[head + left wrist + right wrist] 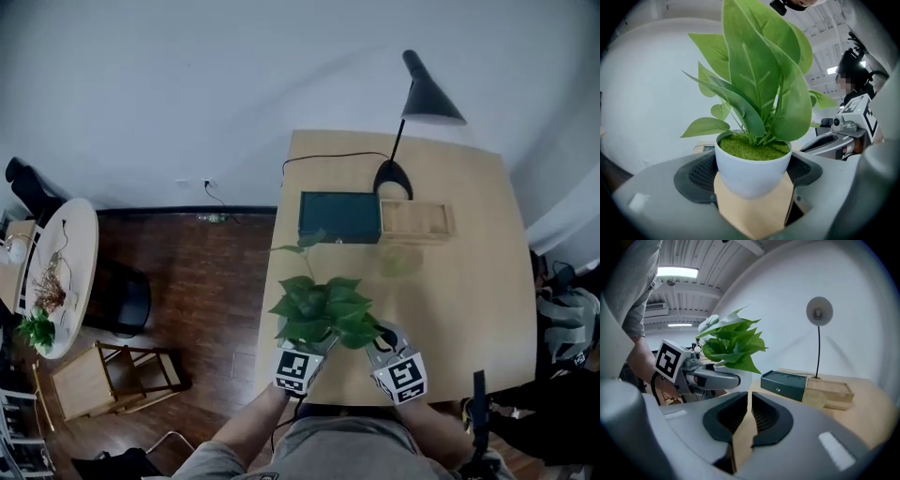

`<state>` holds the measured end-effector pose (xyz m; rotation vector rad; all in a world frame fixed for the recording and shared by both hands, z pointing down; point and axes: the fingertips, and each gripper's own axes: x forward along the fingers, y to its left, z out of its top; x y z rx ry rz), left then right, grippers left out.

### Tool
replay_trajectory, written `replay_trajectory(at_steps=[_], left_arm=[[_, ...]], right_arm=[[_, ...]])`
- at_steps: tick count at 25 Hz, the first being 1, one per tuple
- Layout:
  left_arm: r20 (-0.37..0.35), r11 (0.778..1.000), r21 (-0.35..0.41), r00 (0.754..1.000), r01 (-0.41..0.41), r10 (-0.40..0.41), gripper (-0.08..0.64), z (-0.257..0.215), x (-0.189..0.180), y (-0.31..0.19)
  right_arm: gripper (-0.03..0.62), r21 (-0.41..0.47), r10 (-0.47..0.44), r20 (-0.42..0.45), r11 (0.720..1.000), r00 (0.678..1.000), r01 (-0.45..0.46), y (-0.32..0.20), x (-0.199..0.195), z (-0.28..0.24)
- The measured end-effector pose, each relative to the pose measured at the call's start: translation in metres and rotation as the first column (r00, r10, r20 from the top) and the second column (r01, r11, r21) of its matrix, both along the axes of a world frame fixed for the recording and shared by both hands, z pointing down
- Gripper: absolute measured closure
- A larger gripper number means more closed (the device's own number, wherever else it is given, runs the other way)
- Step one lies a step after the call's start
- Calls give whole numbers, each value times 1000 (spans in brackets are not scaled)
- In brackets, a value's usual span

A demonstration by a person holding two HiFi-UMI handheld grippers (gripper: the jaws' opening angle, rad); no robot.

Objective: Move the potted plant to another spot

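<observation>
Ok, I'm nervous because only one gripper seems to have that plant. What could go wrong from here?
1. The left gripper alone pinches the white pot by its rounded sides, with the table showing beneath it. The pot might slip or tilt between the fingers.
2. The tall leaves make it look top-heavy. If it is carried toward the far edge, they could brush the lamp or the green box.

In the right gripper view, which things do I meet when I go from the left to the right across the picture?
A person's arm → potted plant → dark green box → wooden tray. The lamp is left out, because it rises over the place where box and tray meet.
</observation>
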<state>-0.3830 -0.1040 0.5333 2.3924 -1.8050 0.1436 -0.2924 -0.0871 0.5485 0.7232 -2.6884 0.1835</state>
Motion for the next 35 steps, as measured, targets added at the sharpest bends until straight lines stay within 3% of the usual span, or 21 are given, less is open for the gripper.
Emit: replay_trajectory(at_steps=[12,24,31,35], left_arm=[[3,981,63,983,-182,182,109,-58,76,-13],[-9,931,50,932,-361,362,109,-65,138,-3],[14,926,54,927,-375,375,109,-67,185,-13],[13,940,59,942,-336,336,109,-65,226,-29]], right_arm=[[558,113,177,86,976,980,-186,-2,69,-60],[558,122,336,71,932,939,-342,12,123,-67],[558,130,340,93,928,936,-350,-1,165,-68],[558,133,306,99,939,947,-318,-17,206,-66]])
